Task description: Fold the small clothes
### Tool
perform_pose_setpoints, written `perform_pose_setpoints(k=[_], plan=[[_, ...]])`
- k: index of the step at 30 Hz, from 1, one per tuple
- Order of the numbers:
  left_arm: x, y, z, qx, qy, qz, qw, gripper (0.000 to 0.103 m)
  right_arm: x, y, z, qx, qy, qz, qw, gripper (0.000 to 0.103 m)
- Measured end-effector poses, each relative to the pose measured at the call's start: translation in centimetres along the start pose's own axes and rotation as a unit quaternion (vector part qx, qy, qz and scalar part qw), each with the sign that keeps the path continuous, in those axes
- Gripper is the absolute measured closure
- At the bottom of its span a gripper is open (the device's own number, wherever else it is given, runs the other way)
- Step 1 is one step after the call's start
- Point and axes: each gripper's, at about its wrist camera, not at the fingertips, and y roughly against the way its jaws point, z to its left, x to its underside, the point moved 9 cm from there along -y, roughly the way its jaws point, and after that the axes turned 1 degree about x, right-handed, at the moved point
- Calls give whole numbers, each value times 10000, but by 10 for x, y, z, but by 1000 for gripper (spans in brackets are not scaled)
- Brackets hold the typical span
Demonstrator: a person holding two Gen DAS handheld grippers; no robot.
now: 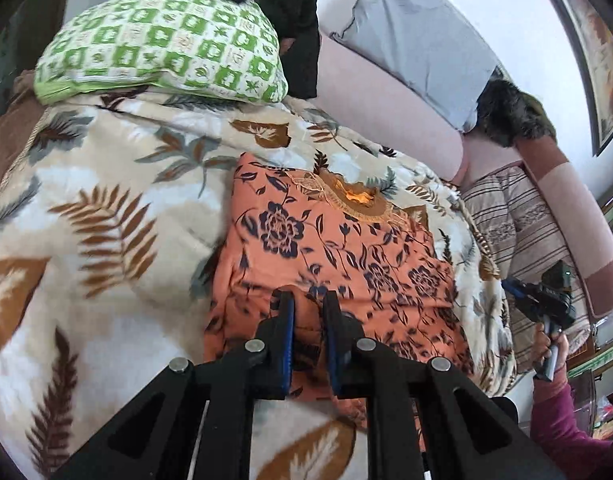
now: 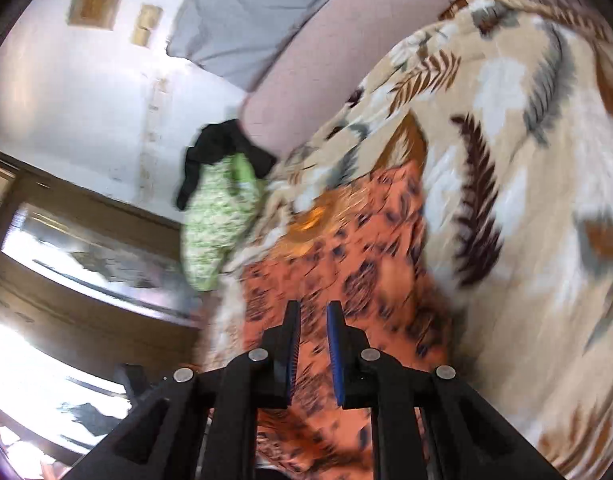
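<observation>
**Orange floral garment on the bed, both claws drawn narrow above it**

An orange cotton garment printed with dark navy flowers and vines (image 1: 338,256) lies spread on a bed covered by a cream blanket with brown and grey leaf prints (image 1: 106,208). The garment's neckline, trimmed with a brown and gold embroidered band (image 1: 358,196), points toward the head of the bed. The cloth lies mostly flat, with its near edge rumpled and reaching over the blanket's edge.

The left claw (image 1: 308,300) sits over the near part of the garment, its black fingers with blue pads pressed nearly together, leaving only a thin slot. Orange cloth shows through that slot, but whether any of it is pinched between the pads cannot be told.

The right claw (image 2: 313,310) is likewise pressed almost together, also above the orange garment (image 2: 346,264). That view is blurred, so whether cloth is caught there cannot be told either. In the left wrist view the right device (image 1: 546,300) appears at the far right, held by a hand (image 1: 554,352) coming out of a maroon sleeve (image 1: 566,420), beside the bed's edge and apart from the garment.

At the head of the bed lies a green-and-white checked pillow (image 1: 162,48) with a black garment (image 1: 266,8) bunched behind it. A pale pink padded headboard (image 1: 386,100) runs along the wall, with a grey pillow (image 1: 418,44) leaning on it. A brown-striped beige cushion (image 1: 518,224) lies just beside the blanket.
</observation>
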Motion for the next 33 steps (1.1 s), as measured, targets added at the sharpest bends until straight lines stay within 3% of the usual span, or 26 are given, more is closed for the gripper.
perform_pose_setpoints(k=[2, 5, 7, 10, 13, 16, 20, 21, 23, 24, 25, 29, 33], plan=[[3, -12, -4, 5, -75, 34, 10000, 89, 1, -11, 8, 98, 280, 178, 9994, 88], [20, -11, -3, 47, -88, 27, 9999, 89, 34, -23, 11, 48, 539, 799, 9953, 88], [30, -4, 3, 41, 67, -13, 10000, 89, 72, -29, 6, 371, 912, 1170, 9882, 87], [46, 18, 10, -42, 208, -127, 9997, 89, 127, -35, 6, 398, 1066, 1562, 9812, 87], [59, 38, 11, -63, 313, -217, 9993, 89, 171, -36, 16, 310, 1406, 1736, 9742, 87], [77, 60, 5, -124, 276, -290, 9991, 89, 199, -40, 29, 162, 1320, 1882, 9731, 87], [99, 77, 0, -108, 247, -360, 9990, 89, 211, -37, 42, 403, 1568, 1445, 9762, 86], [105, 80, 0, -86, 271, -379, 9989, 89, 214, -36, 44, 404, 1548, 1379, 9774, 84], [117, 83, 1, -87, 297, -377, 9988, 89, 218, -34, 45, 335, 1430, 1245, 9813, 60], [124, 84, 3, -77, 325, -375, 9987, 89, 222, -32, 45, 320, 1414, 1207, 9820, 21], [129, 85, 5, -62, 367, -366, 9986, 89, 224, -29, 45, 342, 1415, 1126, 9829, 6], [148, 83, 17, 10, 580, -327, 9978, 89, 227, -26, 46, 906, 1646, 771, 9792, 6], [156, 84, 24, 128, 739, -372, 9965, 89, 227, -39, 51, 1986, 2235, 616, 9523, 8]])
